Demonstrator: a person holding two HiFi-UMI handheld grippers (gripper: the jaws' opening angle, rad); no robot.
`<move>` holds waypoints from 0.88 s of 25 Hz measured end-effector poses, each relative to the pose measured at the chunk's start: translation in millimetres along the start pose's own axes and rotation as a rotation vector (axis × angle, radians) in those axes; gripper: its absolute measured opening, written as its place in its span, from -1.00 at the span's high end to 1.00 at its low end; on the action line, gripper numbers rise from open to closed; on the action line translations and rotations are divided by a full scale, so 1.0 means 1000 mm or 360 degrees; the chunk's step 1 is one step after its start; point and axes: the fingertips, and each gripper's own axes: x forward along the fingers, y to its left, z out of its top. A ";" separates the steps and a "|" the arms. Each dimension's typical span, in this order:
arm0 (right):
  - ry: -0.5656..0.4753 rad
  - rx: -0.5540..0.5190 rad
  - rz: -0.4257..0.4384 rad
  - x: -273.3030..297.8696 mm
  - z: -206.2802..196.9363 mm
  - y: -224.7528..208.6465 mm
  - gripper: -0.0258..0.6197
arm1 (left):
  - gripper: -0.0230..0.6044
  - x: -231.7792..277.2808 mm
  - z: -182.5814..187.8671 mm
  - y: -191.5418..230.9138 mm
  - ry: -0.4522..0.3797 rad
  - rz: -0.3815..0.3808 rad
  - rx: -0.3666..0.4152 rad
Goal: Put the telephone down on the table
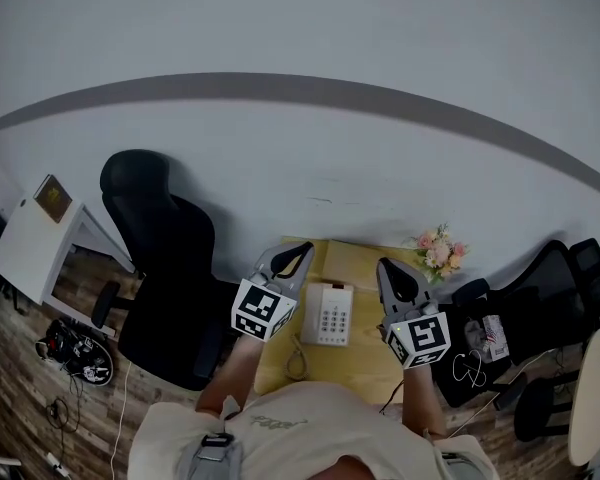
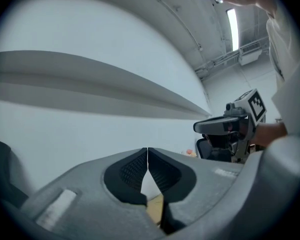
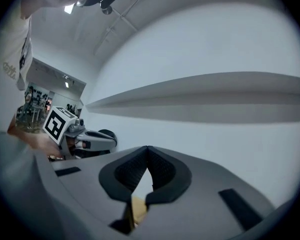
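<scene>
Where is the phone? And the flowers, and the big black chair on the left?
Phone [image 1: 329, 313], head view, on its keypad.
Flowers [image 1: 440, 251], head view, on the pink blooms.
Black chair [image 1: 185, 243], head view, on its backrest.

Dim, flat light, ceiling strip lamp [image 2: 233, 28] glaring, fisheye bending with dark vignetted corners
</scene>
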 end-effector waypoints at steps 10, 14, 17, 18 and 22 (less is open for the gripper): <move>0.0054 0.0105 0.0014 -0.001 -0.020 0.005 0.91 | 0.87 -0.010 -0.020 -0.004 0.0110 -0.0027 0.0006; 0.0073 0.0180 0.0059 -0.002 -0.026 0.007 0.91 | 0.87 -0.013 -0.024 -0.001 0.0130 -0.0020 -0.0015; 0.0083 0.0185 0.0058 -0.008 -0.028 0.009 0.92 | 0.87 -0.016 -0.021 -0.004 0.0115 -0.0029 -0.0015; 0.0091 0.0181 0.0055 -0.010 -0.029 0.010 0.91 | 0.87 -0.017 -0.020 -0.005 0.0110 -0.0031 -0.0012; 0.0096 0.0191 0.0052 -0.015 -0.028 0.011 0.92 | 0.87 -0.016 -0.014 -0.007 0.0078 -0.0040 -0.0011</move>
